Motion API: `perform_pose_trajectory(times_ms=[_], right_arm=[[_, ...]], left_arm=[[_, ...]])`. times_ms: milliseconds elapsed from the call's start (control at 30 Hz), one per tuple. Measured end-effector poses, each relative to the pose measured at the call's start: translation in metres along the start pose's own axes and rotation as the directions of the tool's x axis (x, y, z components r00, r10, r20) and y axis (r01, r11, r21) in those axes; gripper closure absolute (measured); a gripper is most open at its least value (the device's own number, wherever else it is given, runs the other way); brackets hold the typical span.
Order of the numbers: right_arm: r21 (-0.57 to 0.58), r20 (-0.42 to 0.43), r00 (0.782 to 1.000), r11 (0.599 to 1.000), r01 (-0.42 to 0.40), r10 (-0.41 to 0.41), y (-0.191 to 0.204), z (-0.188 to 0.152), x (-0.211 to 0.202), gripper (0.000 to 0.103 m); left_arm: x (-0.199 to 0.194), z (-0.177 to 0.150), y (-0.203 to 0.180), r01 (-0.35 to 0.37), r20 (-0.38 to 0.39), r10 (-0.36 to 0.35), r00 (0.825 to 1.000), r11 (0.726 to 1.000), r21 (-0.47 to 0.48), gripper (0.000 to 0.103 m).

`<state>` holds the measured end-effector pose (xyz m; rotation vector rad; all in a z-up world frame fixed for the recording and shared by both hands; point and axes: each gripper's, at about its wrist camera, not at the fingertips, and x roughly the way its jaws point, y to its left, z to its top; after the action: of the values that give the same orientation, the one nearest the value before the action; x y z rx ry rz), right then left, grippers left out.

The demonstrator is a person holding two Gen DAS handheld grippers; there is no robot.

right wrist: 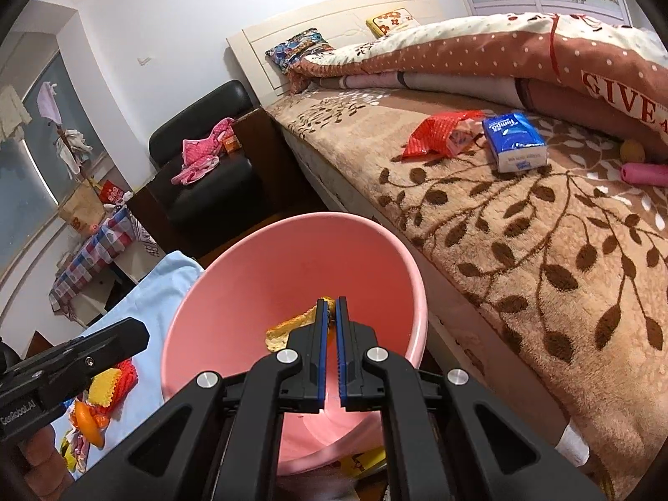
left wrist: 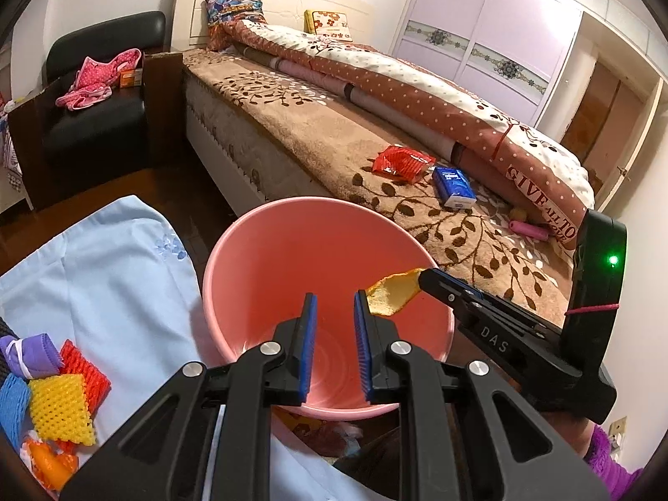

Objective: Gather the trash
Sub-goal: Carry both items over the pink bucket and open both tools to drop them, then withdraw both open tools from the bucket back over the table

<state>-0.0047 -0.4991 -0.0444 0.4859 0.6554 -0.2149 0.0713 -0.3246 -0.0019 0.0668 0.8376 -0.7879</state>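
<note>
A pink bucket [left wrist: 267, 267] stands beside the bed, and both grippers hover over its mouth. In the left wrist view my left gripper [left wrist: 335, 296] is open, with a bare gap between its blue pads. My right gripper [left wrist: 422, 279] reaches in from the right, shut on a curled piece of orange peel [left wrist: 392, 294] that hangs above the bucket's inside. The right wrist view shows the same: the right gripper [right wrist: 331, 302] pinches the peel [right wrist: 288, 330] over the bucket [right wrist: 250, 284]. The left gripper [right wrist: 140, 336] shows at that view's left edge.
On the brown leaf-patterned bed cover [left wrist: 334, 133] lie a red wrapper [left wrist: 401, 163], a blue tissue pack [left wrist: 453, 188] and a pink cylinder [left wrist: 528, 229]. Coloured foam nets [left wrist: 62, 392] rest on a light-blue cloth [left wrist: 117, 284] left of the bucket. A black armchair [left wrist: 100, 96] stands beyond.
</note>
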Motion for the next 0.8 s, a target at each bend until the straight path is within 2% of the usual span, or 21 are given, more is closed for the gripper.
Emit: perform_pose_trajectory(times_ms=[233, 300, 367, 433, 800], right_arm=[[0.000, -0.001, 1.000, 1.000, -0.011, 0.011, -0.002, -0.001, -0.001, 0.097], [0.002, -0.001, 1.000, 1.000, -0.008, 0.008, -0.002, -0.001, -0.002, 0.091], [0.009, 0.000, 1.000, 1.000, -0.017, 0.017, -0.002, -0.001, -0.005, 0.076], [0.011, 0.010, 1.000, 1.000, -0.024, 0.024, -0.002, -0.001, -0.009, 0.067], [-0.035, 0.023, 1.000, 0.999, -0.017, 0.017, 0.000, -0.005, -0.031, 0.066]], left_arm=[[0.000, -0.003, 0.006, -0.006, -0.010, 0.006, 1.000, 1.000, -0.021, 0.085], [0.000, -0.004, 0.009, -0.005, -0.016, 0.005, 1.000, 1.000, -0.028, 0.084], [-0.002, -0.006, 0.011, -0.005, -0.021, 0.004, 1.000, 0.999, -0.042, 0.069], [-0.006, -0.008, 0.013, -0.007, -0.010, 0.006, 1.000, 0.999, -0.052, 0.064], [-0.026, -0.024, 0.031, -0.042, -0.013, 0.041, 0.999, 0.996, -0.084, 0.063]])
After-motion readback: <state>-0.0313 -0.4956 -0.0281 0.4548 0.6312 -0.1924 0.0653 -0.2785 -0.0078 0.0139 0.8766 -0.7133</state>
